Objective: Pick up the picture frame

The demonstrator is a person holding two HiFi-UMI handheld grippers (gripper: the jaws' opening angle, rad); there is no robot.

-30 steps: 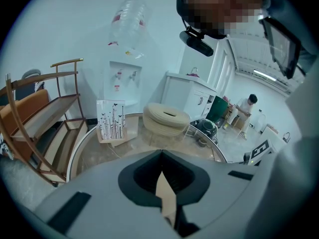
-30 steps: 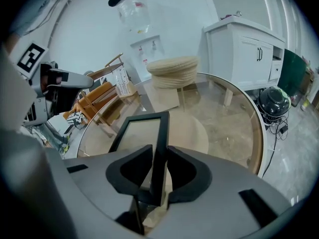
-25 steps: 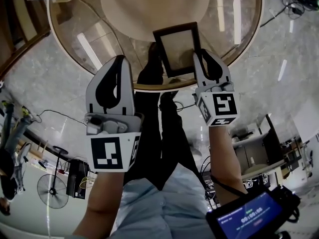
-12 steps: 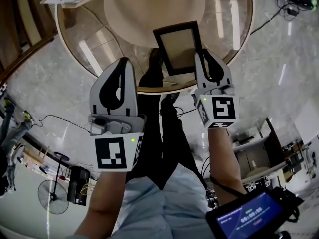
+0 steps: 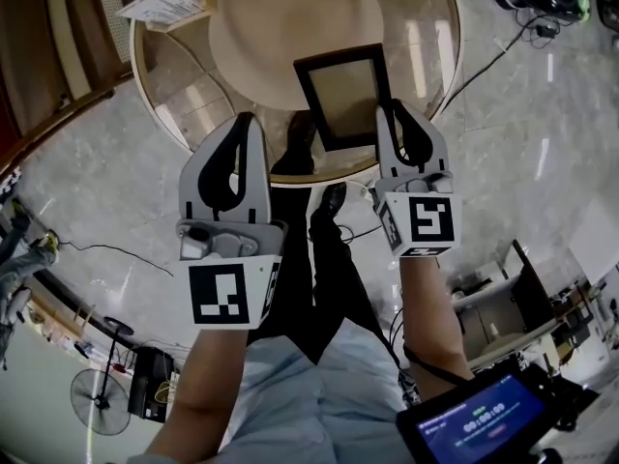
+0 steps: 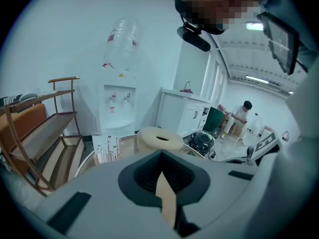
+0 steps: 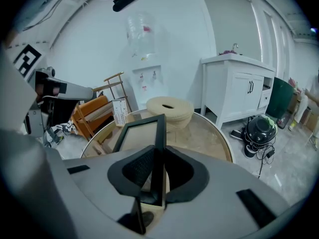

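The right gripper (image 5: 395, 114) is closed on the picture frame (image 5: 343, 95), its dark pads pinching the frame's right-hand rail. The frame is dark-edged with a pale brown panel and carries no print that can be seen. It is held out over the round glass desk (image 5: 179, 75), just in front of a cream, ring-shaped cushion (image 5: 271, 37) that lies on the glass.

The left gripper (image 5: 244, 124) hangs beside the frame, apart from it. Its jaws are drawn narrow with the tips together and nothing between them.

Each gripper carries a cube with a black-and-white square marker, the left one (image 5: 224, 293) facing the head camera and the right one (image 5: 430, 220) turned slightly.

A white card (image 5: 164, 6) at the desk's far left edge shows black plant silhouettes, and its small lettering is too fine to read. A screen (image 5: 479, 421) strapped at the person's right forearm shows a blue panel with a row of digits, too small to make out.
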